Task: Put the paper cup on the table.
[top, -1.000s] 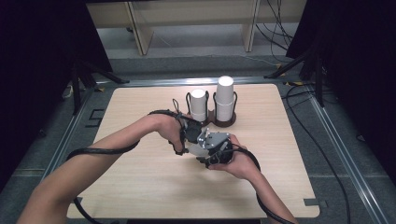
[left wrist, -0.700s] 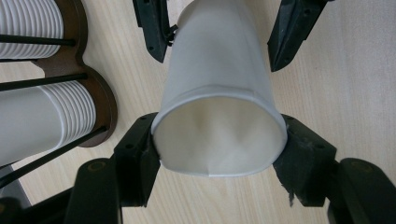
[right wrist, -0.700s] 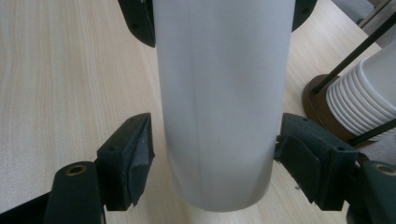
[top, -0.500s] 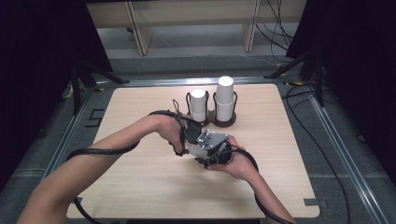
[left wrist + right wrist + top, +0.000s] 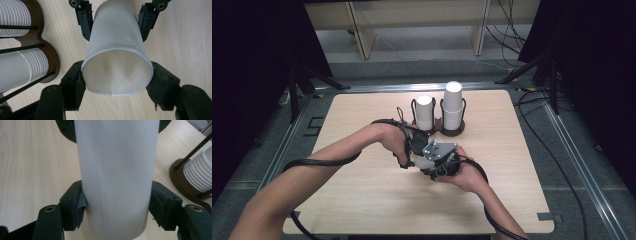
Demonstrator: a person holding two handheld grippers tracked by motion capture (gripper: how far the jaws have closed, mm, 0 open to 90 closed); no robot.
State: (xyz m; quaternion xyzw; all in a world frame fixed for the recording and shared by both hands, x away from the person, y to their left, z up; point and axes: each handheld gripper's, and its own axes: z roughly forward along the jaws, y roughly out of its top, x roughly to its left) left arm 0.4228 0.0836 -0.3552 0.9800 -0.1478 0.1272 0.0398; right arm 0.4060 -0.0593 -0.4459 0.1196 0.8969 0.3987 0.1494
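A white paper cup (image 5: 421,163) lies on its side between both grippers above the middle of the table. In the left gripper view its open mouth (image 5: 116,72) faces me, and my left gripper (image 5: 116,83) is shut on the rim, which is squeezed a little out of round. In the right gripper view my right gripper (image 5: 117,206) presses both pads on the cup's wall (image 5: 117,167). Its jaws have just been closing with the cup between them. In the high view the left gripper (image 5: 413,146) and right gripper (image 5: 438,159) meet at the cup.
Behind the hands stands a dark wooden holder (image 5: 453,132) with two stacks of white cups, a short one (image 5: 424,111) and a taller one (image 5: 452,101). The holder (image 5: 52,60) is close on the left in the left gripper view. Cables trail off the table's front.
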